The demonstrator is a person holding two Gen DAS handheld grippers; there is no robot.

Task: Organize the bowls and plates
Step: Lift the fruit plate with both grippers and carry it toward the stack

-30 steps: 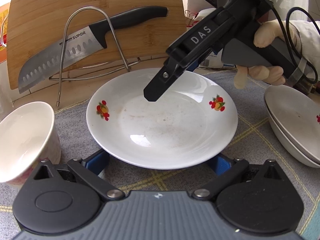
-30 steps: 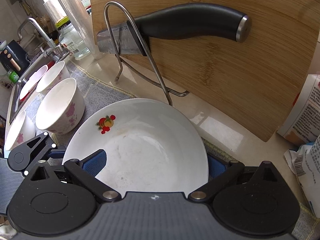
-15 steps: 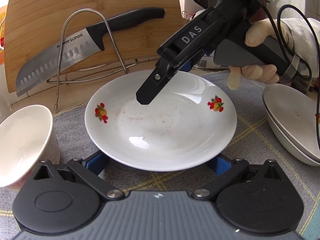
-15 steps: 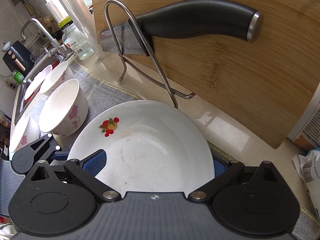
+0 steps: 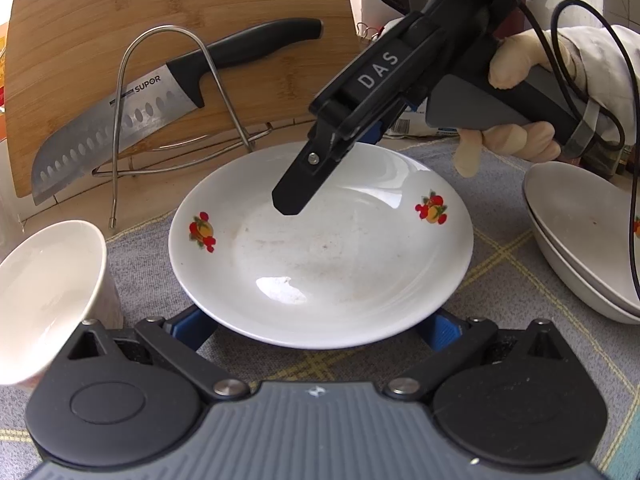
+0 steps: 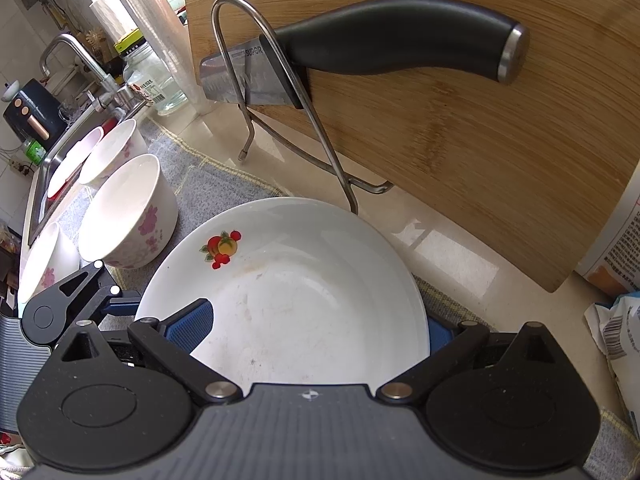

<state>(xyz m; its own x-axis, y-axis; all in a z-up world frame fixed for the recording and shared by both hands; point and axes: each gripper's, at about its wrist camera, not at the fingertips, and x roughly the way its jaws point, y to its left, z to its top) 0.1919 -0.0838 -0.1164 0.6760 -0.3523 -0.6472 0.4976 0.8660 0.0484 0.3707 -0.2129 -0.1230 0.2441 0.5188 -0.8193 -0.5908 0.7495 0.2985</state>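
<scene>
Glossy glazed plate (image 5: pixel 320 264); woven cloth mat (image 5: pixel 512 272); bamboo board (image 5: pixel 160 8); steel knife (image 5: pixel 120 128).

counter (image 6: pixel 440 248) | bears: grey mat (image 5: pixel 520 280), wire rack (image 5: pixel 168 92), cutting board (image 5: pixel 120 20), jar (image 6: pixel 156 80)
</scene>
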